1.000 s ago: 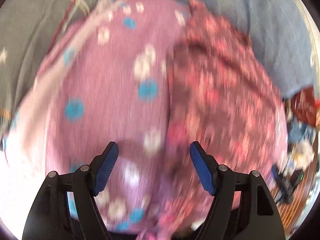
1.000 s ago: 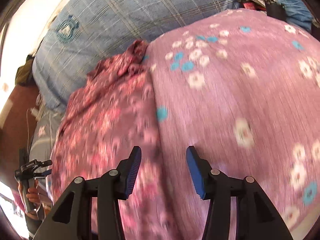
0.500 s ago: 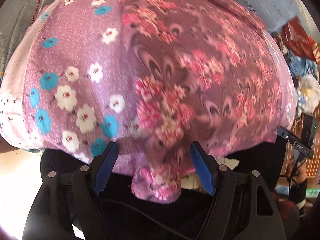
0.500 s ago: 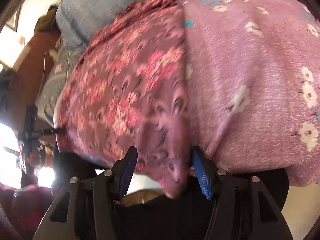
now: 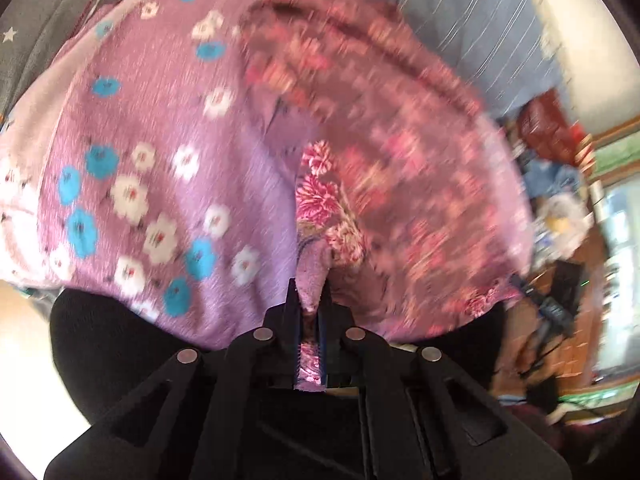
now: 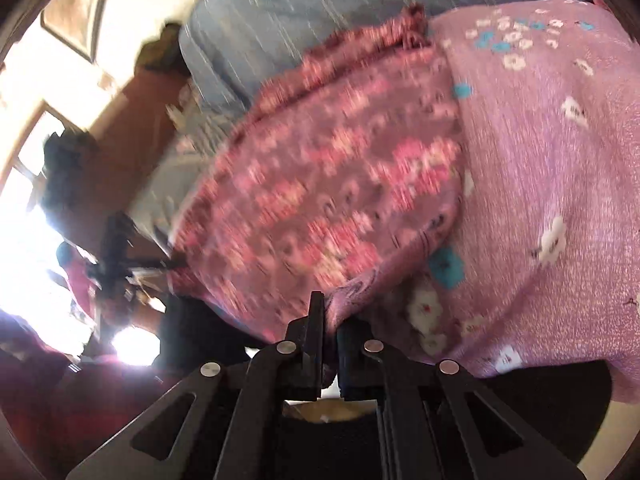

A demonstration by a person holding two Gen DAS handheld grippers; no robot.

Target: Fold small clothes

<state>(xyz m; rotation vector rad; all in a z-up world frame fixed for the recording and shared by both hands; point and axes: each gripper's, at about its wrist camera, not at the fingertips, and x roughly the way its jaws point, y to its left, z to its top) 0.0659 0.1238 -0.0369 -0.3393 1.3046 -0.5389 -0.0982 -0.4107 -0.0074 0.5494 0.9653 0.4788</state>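
A small garment [image 5: 400,168] in dark mauve with pink flowers lies on a purple spread [image 5: 140,168] dotted with white and blue flowers. In the left wrist view my left gripper [image 5: 310,312] is at the garment's near edge. Its jaws are closing, and a fold of the flowered cloth is pinched between the pads. In the right wrist view the same garment [image 6: 320,200] fills the middle. My right gripper [image 6: 330,320] is at its near corner, jaws closing with the cloth squeezed between them. Both pictures are blurred by motion.
A blue striped cloth [image 5: 480,20] lies behind the garment, also in the right wrist view as blue cloth [image 6: 320,12]. Grey star-print fabric [image 5: 40,28] is at the far left. Black fabric [image 5: 104,340] lies under the near edge. Clutter [image 5: 560,208] and a black stand [image 6: 116,248] sit off the side.
Both grippers stood open over the garment's near edge and have now shut on it. The cloth at the edge is bunched and pulled up between the pads.
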